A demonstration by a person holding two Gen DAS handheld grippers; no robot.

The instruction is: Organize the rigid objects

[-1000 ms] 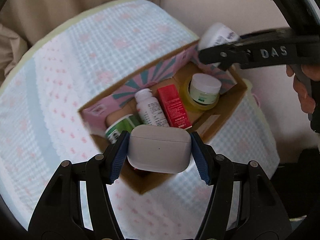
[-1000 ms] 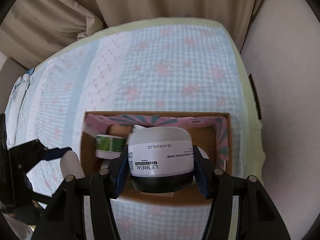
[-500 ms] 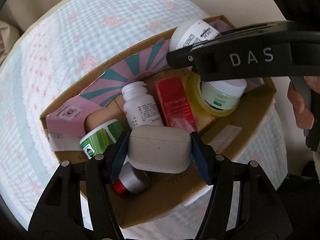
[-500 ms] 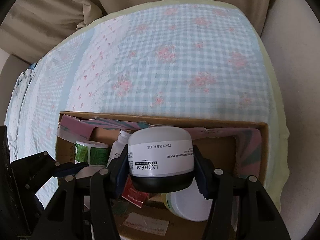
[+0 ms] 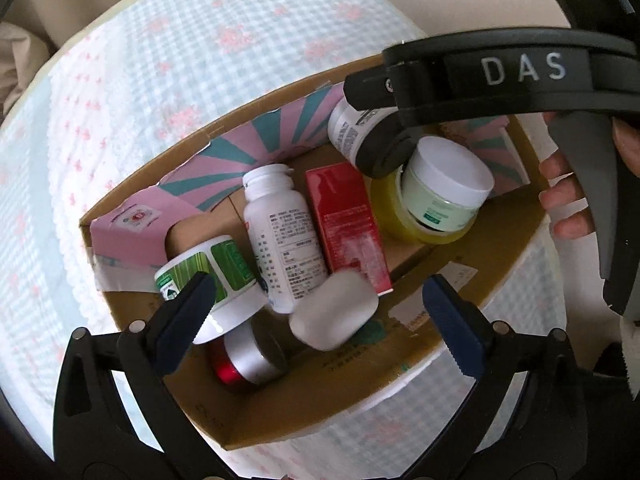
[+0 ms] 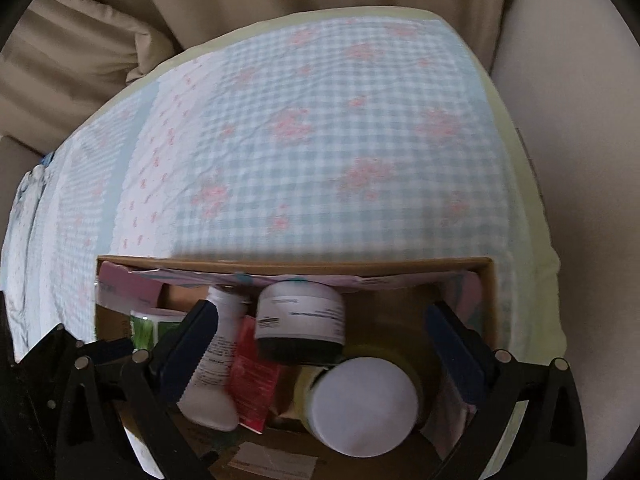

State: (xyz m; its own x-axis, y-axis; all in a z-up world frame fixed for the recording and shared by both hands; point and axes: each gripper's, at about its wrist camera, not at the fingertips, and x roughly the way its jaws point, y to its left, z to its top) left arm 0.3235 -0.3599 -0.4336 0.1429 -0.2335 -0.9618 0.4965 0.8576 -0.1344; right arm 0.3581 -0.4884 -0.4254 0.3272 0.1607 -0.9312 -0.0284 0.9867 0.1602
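An open brown cardboard box (image 5: pixel 472 240) with a pink-and-teal patterned flap folded inside sits on a bed covered by a pale blue gingham sheet with pink flowers (image 6: pixel 320 140). In the box lie a white plastic pill bottle with fine black print (image 5: pixel 282 236), a red rectangular carton (image 5: pixel 346 226), a white jar with a green striped label (image 5: pixel 208 276), a small silver-and-red round tin (image 5: pixel 248 360) and a pale green jar with a white lid (image 5: pixel 444 188) resting in a ring of yellowish tape (image 5: pixel 394 220).

The left gripper (image 5: pixel 320 312) is opening, its blue pads spread wide; the smooth white rounded-rectangle earbud case (image 5: pixel 334 310) lies tilted between them, clear of both pads, against the foot of the pill bottle and the red carton. It bears no writing.

The right gripper (image 6: pixel 320 344) is likewise opening, its pads wide apart. The white jar with a black base and a barcode label (image 6: pixel 300 320) is between them, touched by neither, lying on its side near the far wall of the box beside the lidded green jar (image 6: pixel 362 404). Its print is too blurred to read in either view.

The right gripper's black body carries the white letters "DAS" in the left wrist view, and fingers of the person's hand (image 5: pixel 568 208) show behind it.
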